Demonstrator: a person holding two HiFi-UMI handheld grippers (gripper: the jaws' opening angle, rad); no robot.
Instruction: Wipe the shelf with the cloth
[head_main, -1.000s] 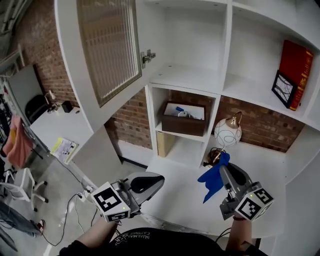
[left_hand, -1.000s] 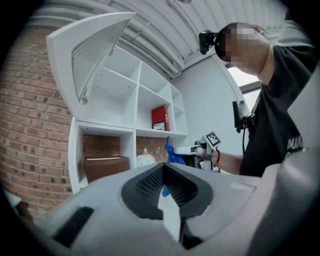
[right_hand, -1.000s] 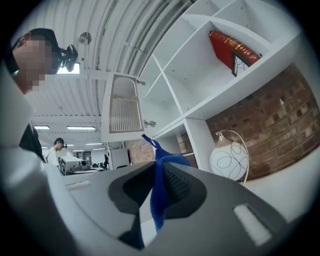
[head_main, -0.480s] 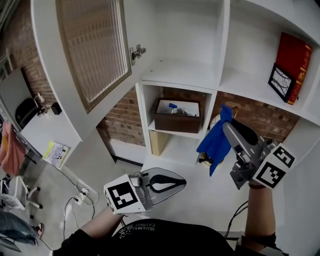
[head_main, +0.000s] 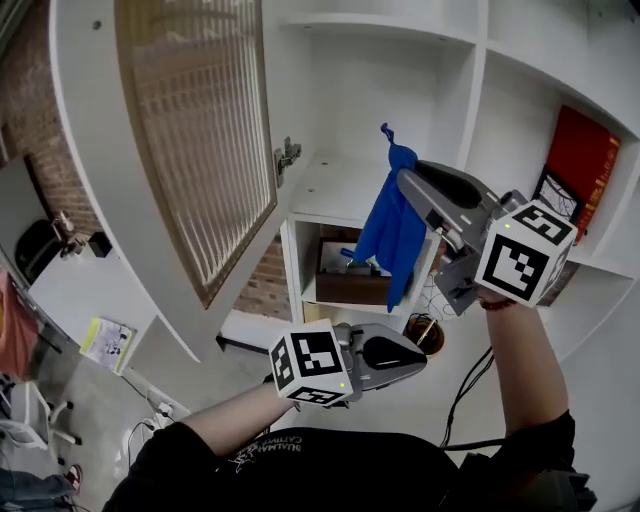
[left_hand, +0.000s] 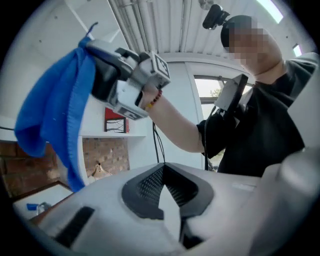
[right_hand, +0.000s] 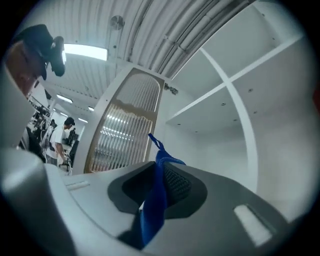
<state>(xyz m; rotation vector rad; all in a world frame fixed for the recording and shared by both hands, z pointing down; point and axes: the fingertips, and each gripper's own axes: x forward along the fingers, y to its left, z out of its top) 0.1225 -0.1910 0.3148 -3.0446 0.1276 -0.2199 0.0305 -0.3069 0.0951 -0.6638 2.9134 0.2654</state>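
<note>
A blue cloth (head_main: 393, 228) hangs from my right gripper (head_main: 408, 178), which is shut on its top end and held up in front of the white shelf board (head_main: 338, 188) of the upper middle cubby. In the right gripper view the cloth (right_hand: 155, 200) runs between the shut jaws of the right gripper (right_hand: 157, 172), with the shelf unit (right_hand: 200, 102) ahead. My left gripper (head_main: 413, 357) is lower, below the cloth, and is shut with nothing in it. The left gripper view shows the left gripper (left_hand: 162, 175) pointing at the cloth (left_hand: 50, 115) and the right arm.
An open cabinet door with a ribbed panel (head_main: 200, 140) stands at the left of the shelf. A brown box (head_main: 345, 288) sits in the cubby below. A red book (head_main: 582, 158) and a framed picture (head_main: 553, 190) stand at the right. A cable (head_main: 465, 385) hangs under the right arm.
My right gripper has risen with the cloth from near the counter to the upper shelf. The left gripper has moved right, toward the middle.
</note>
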